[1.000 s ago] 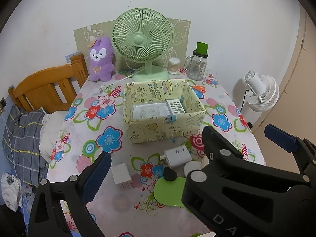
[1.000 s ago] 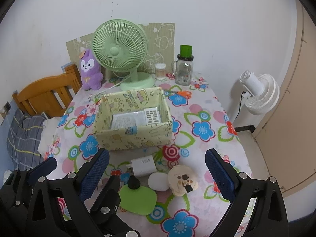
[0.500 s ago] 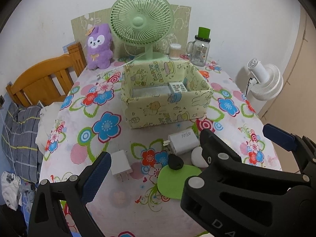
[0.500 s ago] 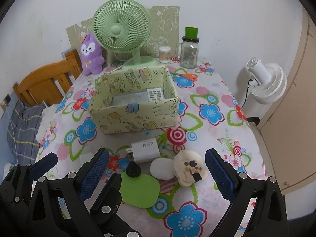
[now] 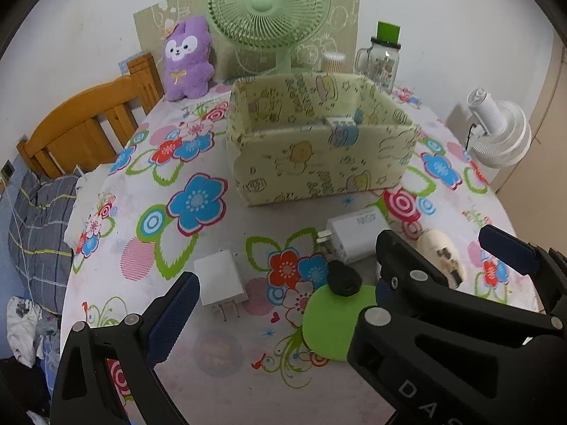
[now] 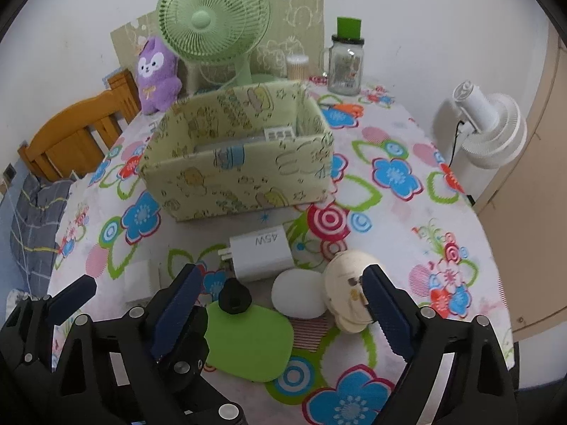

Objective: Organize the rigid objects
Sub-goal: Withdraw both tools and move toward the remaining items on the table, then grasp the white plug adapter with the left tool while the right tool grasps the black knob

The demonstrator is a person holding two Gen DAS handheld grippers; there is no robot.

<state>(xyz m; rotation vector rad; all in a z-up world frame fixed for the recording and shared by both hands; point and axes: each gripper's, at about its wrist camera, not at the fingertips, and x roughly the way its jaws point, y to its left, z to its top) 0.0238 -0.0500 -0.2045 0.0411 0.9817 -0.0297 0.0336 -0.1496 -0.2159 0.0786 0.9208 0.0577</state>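
Loose items lie on the flowered tablecloth in front of a yellow-green patterned box (image 6: pixel 241 177). They are a small white charger (image 5: pixel 219 279), a larger white charger marked 45W (image 6: pixel 262 251), a black knob (image 6: pixel 234 297) on a flat green pad (image 6: pixel 248 340), a white oval piece (image 6: pixel 297 294) and a cream round figure (image 6: pixel 345 283). My left gripper (image 5: pixel 276 304) is open just above the small charger and grips nothing. My right gripper (image 6: pixel 283 308) hangs over the pad and the oval. Its jaws are closing, but the pads touch nothing. The box holds a white gridded item (image 6: pixel 280 134).
At the back stand a green desk fan (image 6: pixel 212 21), a purple plush (image 6: pixel 157 74), a glass jar with a green lid (image 6: pixel 345 63) and a swab pot (image 6: pixel 297 65). A wooden chair (image 5: pixel 88 120) and bedding are on the left. A white floor fan (image 6: pixel 489 127) stands past the table's right edge.
Both grippers have sunk toward the table, so the loose items look larger and nearer. The right gripper's fingers stand slightly closer together than before.
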